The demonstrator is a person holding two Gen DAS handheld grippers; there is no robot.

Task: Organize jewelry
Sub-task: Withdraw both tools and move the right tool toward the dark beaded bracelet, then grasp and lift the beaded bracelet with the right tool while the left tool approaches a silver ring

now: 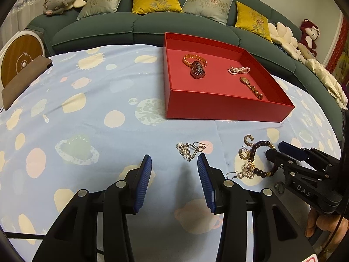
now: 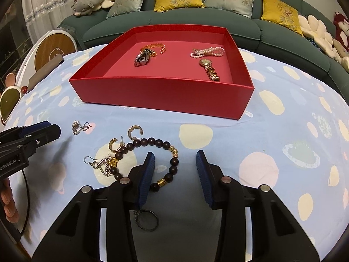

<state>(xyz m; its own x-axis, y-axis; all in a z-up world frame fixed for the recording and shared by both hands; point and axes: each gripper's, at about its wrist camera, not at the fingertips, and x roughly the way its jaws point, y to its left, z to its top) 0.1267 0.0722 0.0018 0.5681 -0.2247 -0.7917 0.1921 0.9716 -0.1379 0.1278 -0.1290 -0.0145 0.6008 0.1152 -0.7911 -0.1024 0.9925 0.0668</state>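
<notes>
With four pieces already in the red box [image 2: 161,96], both the left gripper [image 1: 174,166] and right gripper [image 2: 175,161] hang wide and empty over the cloth, the right apparently lined up on the beaded bracelet [image 2: 150,142] lying beside the loose earrings [image 2: 79,127].

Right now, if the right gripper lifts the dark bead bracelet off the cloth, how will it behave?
The bead bracelet is strung round beads, so it will probably sag into a drooping loop. The smooth beads may slip between the open right gripper pads. It touches the earrings, which might drag along.
</notes>
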